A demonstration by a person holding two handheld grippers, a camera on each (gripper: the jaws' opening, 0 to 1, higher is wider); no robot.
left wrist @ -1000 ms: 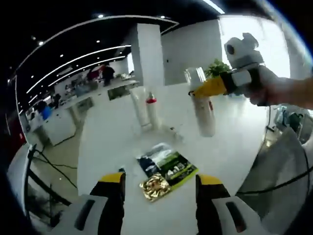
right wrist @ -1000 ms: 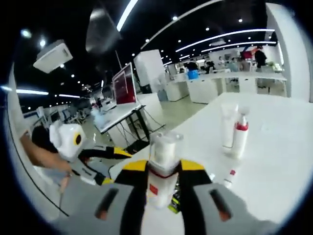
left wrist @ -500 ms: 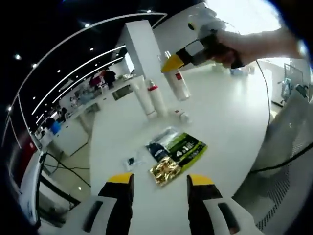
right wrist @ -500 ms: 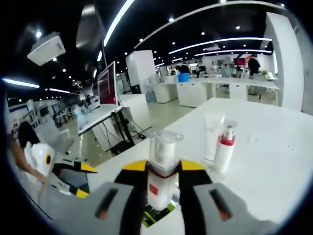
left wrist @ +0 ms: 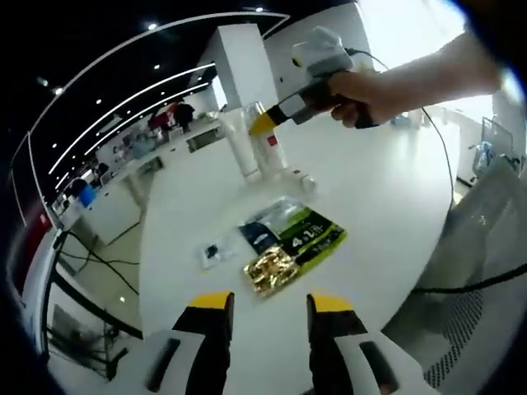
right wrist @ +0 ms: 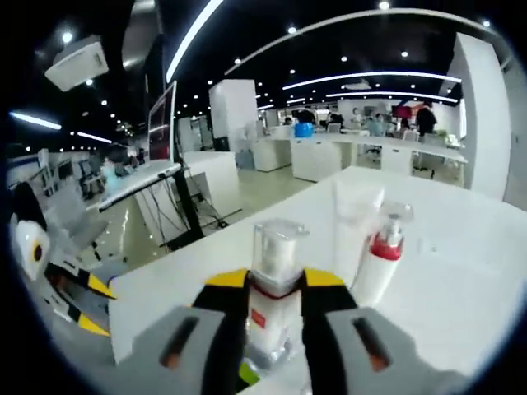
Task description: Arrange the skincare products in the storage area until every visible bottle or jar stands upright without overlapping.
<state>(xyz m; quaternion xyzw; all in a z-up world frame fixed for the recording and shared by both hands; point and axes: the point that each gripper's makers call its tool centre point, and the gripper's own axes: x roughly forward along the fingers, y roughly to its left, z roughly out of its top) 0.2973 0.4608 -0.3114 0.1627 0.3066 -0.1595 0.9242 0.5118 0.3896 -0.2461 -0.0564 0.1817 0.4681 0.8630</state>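
Moved: your right gripper (right wrist: 276, 309) has carried its clamped clear-capped bottle (right wrist: 274, 284) nearer the white tube (right wrist: 356, 222) and red-collared pump bottle (right wrist: 383, 255). Rigid, smooth, top-heavy; keep hold mid-body. Left gripper (left wrist: 268, 317): parted, empty above the table (left wrist: 395, 189).

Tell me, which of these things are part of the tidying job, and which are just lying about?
Part of the job: clear-capped bottle in the right gripper; white tube; red-collared pump bottle.
Lying about: green packet; gold foil packet.
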